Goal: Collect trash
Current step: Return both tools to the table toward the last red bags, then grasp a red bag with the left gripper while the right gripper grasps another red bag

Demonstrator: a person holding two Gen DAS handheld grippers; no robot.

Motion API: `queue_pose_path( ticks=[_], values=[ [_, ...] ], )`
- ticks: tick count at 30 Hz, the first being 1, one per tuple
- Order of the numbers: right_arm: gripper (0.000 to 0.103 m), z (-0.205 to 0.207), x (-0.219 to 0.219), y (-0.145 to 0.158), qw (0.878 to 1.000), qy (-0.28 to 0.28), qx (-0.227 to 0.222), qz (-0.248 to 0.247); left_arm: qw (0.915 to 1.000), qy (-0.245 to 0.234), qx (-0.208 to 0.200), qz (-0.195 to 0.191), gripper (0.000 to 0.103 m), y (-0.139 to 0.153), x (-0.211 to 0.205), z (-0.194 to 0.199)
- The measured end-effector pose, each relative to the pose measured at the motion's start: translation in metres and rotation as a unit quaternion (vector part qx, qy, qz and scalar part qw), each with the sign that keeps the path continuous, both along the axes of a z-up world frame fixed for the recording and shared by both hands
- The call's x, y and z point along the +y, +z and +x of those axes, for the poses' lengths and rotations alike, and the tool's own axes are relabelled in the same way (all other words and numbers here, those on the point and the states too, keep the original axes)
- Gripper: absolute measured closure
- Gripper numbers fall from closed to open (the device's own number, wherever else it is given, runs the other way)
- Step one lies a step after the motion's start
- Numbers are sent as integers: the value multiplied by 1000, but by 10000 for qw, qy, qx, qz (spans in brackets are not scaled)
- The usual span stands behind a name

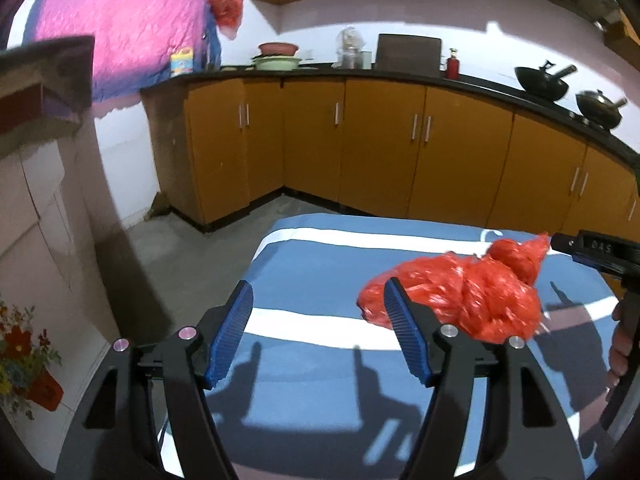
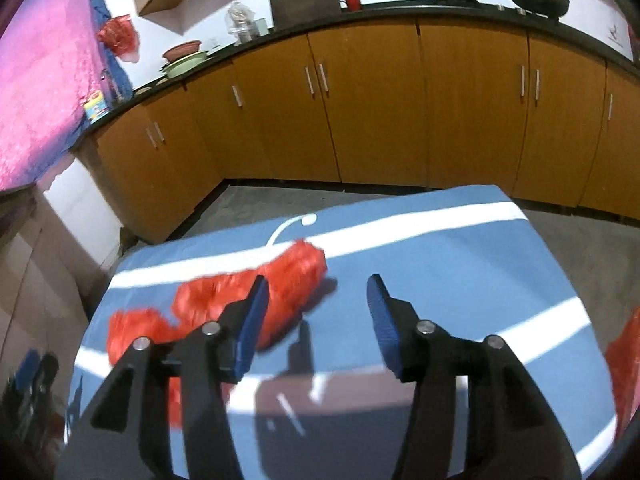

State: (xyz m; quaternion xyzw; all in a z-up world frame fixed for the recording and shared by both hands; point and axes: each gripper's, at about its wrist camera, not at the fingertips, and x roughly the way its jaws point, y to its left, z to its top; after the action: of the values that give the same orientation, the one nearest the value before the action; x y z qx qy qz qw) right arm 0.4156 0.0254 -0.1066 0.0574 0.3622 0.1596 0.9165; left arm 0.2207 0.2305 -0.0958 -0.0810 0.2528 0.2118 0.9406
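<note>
I see both claws spread with nothing between the pads: my left gripper (image 1: pixel 318 334) and my right gripper (image 2: pixel 318 326) hang over the blue-and-white striped tablecloth (image 1: pixel 320 264). The crumpled red plastic bag (image 1: pixel 460 300) lies on the cloth between them, apart from both.

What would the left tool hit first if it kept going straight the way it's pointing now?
Probably the blue cloth with white stripes covering the table: the open left tool points down at bare cloth. The crumpled red plastic bag lies just right of that line, behind its right finger, though depth is unclear.
</note>
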Motion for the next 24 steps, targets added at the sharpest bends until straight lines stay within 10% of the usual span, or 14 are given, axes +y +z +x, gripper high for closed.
queue_pose_path(
  ticks=[7,11,24],
  values=[
    [49,32,8,-16,9982,-77,462,388,10000,-59,-27,-55,35,1,3,15],
    [95,32,9,-24,9975,102,568,396,9998,-187,-29,-64,35,1,-2,18],
    [97,-33,-93,-2,9945,-637,-255,-796,9947,-1008,-37,-202,26,14,-51,37]
  ],
)
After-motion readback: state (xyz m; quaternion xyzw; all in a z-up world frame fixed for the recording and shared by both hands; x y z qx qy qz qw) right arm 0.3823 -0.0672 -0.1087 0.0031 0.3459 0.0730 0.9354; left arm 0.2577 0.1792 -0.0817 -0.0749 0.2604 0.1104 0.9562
